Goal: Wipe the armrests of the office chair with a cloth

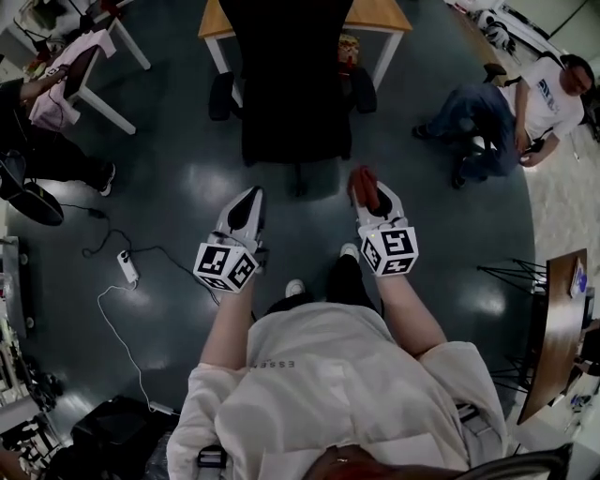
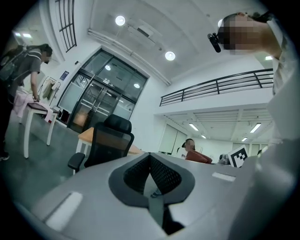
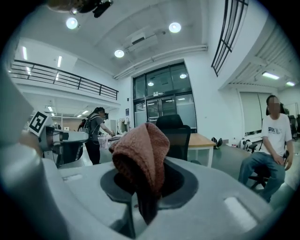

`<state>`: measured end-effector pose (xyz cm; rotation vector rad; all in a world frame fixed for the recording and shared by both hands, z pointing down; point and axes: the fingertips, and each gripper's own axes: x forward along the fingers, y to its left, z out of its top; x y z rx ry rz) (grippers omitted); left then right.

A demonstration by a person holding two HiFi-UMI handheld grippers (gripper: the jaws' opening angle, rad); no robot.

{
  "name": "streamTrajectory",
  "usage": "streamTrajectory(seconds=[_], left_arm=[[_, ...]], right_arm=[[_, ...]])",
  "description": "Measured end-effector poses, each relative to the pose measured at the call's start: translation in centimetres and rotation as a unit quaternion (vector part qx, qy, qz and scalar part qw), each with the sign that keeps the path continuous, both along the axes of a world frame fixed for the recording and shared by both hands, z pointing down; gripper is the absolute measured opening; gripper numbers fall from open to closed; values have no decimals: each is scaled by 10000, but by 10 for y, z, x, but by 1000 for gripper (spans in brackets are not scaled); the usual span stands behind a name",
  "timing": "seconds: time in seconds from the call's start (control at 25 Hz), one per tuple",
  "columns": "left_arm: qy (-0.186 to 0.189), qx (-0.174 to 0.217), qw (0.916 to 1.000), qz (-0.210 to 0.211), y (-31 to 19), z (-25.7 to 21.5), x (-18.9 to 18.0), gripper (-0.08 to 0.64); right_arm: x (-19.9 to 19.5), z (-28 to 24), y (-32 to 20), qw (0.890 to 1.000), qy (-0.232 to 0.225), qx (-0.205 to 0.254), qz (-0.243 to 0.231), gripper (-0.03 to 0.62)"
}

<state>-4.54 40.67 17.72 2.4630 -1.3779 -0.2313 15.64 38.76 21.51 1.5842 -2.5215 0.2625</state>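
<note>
We see the right gripper (image 3: 148, 183) clenched on the brown cloth (image 3: 141, 152), which is bunched up above its jaws. The left gripper (image 2: 153, 174) is pinched together with nothing in it. The office chair (image 1: 292, 89) stands ahead of both grippers, clear of them, its armrests (image 1: 222, 96) untouched. A wooden desk (image 1: 377, 13) stands just beyond.

No lettering can be read with certainty. The marker cubes (image 1: 226, 266) (image 1: 390, 251) bear only black-and-white square patterns. The small print on the wearer's shirt (image 1: 272, 364), the seated person's T-shirt print (image 1: 546, 92) and the blue door sign (image 2: 64, 75) are too small to read.
</note>
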Motion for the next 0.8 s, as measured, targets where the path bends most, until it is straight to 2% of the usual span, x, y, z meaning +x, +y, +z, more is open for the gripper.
streamTrajectory(seconds=[0.16, 0.36, 0.52, 0.64, 0.8], left_arm=[[-135, 7, 9999, 41, 36, 1, -22, 14], [-320, 193, 9993, 91, 65, -8, -30, 14], [-500, 435, 9977, 149, 81, -18, -19, 8], [-501, 546, 9970, 232, 97, -26, -5, 8], [-508, 462, 9972, 303, 113, -29, 8, 8]], right_arm=[[-28, 2, 41, 9999, 136, -50, -55, 67], [-46, -1, 74, 9998, 140, -84, -112, 67], [-52, -5, 92, 9995, 84, -98, -276, 67], [-50, -6, 111, 9989, 124, -133, -440, 67], [-45, -8, 129, 9981, 239, -108, -560, 67]])
